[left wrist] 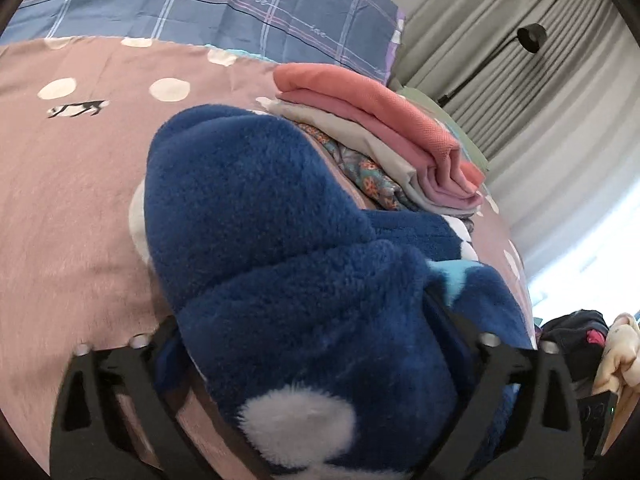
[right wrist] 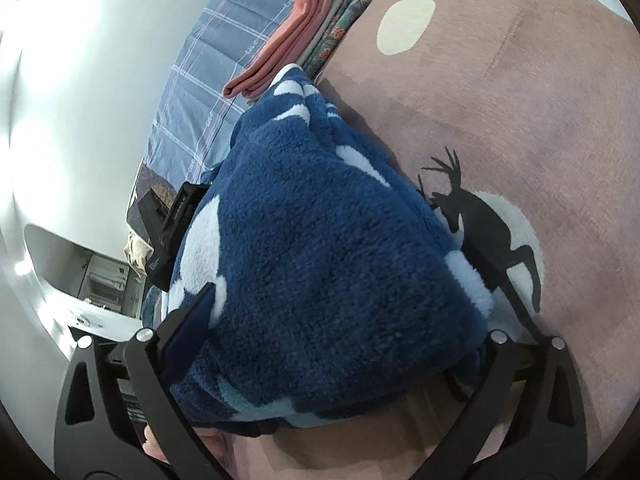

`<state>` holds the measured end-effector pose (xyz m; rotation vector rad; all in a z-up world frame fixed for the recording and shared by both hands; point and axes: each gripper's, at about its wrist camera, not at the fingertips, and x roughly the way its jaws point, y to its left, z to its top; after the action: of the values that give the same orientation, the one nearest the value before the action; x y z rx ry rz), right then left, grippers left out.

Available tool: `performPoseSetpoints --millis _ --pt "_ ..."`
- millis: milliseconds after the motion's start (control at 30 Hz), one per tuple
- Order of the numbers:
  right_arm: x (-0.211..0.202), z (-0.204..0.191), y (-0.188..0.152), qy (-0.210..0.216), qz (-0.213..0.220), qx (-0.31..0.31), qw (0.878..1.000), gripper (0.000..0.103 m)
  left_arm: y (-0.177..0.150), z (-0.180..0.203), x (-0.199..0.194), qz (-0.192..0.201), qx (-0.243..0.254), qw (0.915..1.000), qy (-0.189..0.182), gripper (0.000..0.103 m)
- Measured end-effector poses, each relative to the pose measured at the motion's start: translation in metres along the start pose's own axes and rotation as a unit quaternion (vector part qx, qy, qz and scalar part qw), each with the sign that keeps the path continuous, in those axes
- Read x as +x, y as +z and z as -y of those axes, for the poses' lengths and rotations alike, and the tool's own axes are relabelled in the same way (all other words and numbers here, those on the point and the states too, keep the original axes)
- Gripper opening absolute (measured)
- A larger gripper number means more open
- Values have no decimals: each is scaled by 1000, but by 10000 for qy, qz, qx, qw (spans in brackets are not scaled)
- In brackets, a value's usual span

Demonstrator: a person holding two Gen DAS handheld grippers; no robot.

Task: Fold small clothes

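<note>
The left claw (left wrist: 316, 344) is seen with its jaws standing wide, and a thick bundle of blue fleece garment (left wrist: 280, 240) fills the whole gap between them. Whether the pads press on the fleece cannot be told, because the fingers are mostly hidden under the pile. The right claw (right wrist: 340, 320) is also spread wide, with the same blue fleece garment (right wrist: 320, 232) bulging between its two black fingers (right wrist: 192, 316); here too a real grip cannot be confirmed from the view.

The garment is dark blue with white patches and some light blue parts, and it is bunched up in a rounded heap on the bed. The bed is covered by a dusty pink sheet (left wrist: 72, 200) with white dots and small black animal figures. A black deer figure (right wrist: 480, 224) on a white dot is printed just beside the garment in the right wrist view.

Behind the fleece, toward the far edge of the bed, a stack of folded clothes (left wrist: 384, 140) is lying: coral pink pieces on top, a pale one under them, and a flowered one at the bottom. The fleece is close to this stack. A blue checked cover (left wrist: 224, 4) is spread beyond the pink sheet. Grey curtains (left wrist: 540, 92) hang at the side.
</note>
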<state>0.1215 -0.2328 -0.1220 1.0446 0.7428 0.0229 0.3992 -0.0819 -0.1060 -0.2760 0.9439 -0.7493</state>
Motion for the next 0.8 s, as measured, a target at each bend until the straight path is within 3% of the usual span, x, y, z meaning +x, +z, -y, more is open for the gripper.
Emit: performPoseSetpoints --millis 67,133,300,367,500,667,800 --pt "1 -2 0 -39 72 -43 10000 99 -3 3 -5 82 72 9998 -152 76" --pt "1 -4 -2 -49 136 -235 9996 91 -10 9 -13 234 269 9994 -53 65" --pt "-15 -16 -5 123 131 -803 9966 58 -19 36 -60 698 750 9944 275 55" --pt "-27 -32 -5 61 303 -1322 9907 55 -20 47 -90 906 754 9929 183 53" --pt "-48 -73 -6 197 681 -2252 9717 55 -19 69 -153 1468 980 9836 382 53" --pt "-50 -153 22 905 744 -3161 9415 55 7 75 -249 2389 885 9637 803 54" --pt "-12 -224 71 1462 440 -3466 9255 55 46 64 -296 2922 740 9450 1273 54"
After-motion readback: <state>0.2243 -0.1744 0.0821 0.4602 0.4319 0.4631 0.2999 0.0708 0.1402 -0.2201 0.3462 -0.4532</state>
